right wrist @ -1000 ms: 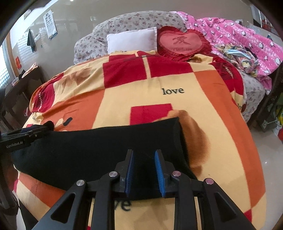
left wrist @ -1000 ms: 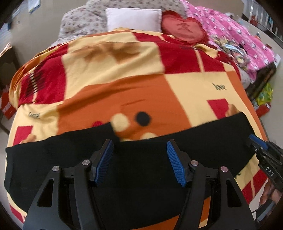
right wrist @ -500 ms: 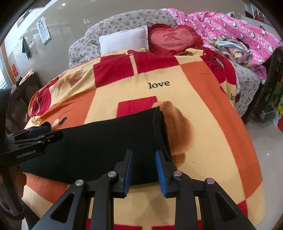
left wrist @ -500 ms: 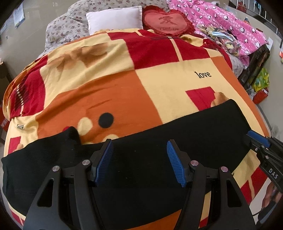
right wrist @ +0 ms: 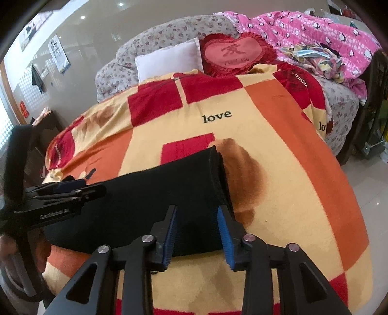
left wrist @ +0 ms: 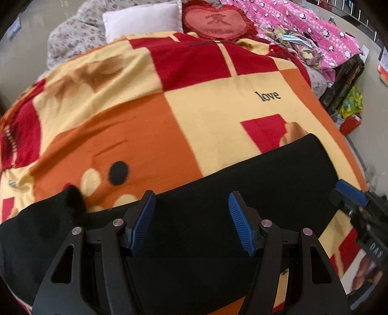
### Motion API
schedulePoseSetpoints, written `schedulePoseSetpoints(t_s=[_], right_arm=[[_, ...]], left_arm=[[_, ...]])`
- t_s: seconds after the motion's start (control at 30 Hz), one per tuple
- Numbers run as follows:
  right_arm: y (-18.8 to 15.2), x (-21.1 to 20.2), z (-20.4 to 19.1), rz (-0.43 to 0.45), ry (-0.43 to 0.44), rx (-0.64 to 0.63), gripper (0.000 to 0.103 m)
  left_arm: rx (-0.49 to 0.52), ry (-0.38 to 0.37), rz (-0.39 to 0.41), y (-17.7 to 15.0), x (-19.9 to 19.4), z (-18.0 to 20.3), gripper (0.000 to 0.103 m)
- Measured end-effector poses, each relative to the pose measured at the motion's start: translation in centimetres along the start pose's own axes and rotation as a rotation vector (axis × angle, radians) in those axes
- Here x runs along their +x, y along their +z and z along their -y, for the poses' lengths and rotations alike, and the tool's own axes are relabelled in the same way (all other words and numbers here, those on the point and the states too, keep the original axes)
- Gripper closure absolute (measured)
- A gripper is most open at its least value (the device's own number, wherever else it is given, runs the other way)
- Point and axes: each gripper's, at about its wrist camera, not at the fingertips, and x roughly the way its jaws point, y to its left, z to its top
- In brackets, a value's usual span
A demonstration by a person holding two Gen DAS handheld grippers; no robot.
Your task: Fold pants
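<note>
Black pants (left wrist: 218,193) lie flat in a long band across the near part of the bed, also shown in the right wrist view (right wrist: 169,184), with one end (right wrist: 218,174) at the right. My left gripper (left wrist: 191,220) is open, hovering over the middle of the pants, and appears at the left of the right wrist view (right wrist: 72,191). My right gripper (right wrist: 196,232) is open with its jaws over the near right end of the pants; it shows at the right edge of the left wrist view (left wrist: 351,193).
A red, orange and yellow blanket (left wrist: 169,109) with "love" printed on it covers the bed. A white pillow (left wrist: 143,21), a red heart cushion (left wrist: 218,21) and a pink quilt (left wrist: 315,31) lie at the far end. A tiled floor (right wrist: 363,181) lies right.
My right gripper has opened wider at the pants' right end. Both grippers have shifted rightward along the pants. The left gripper stays open.
</note>
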Motion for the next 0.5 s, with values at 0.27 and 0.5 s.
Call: schedulePoseSetpoints(t_s=[0.27, 0.5], right_arm=[[-1.3, -0.9, 3.0, -0.015, -0.001, 0.088, 0.059], [-1.8, -0.5, 3.8, 0.006, 0.121, 0.147, 0.056]], left_arm=[[-0.01, -0.143, -0.063, 3.0, 1.6, 1.6, 0.041], [0.132, -0.167, -0.049, 5.0, 2.9, 6.3, 0.041]])
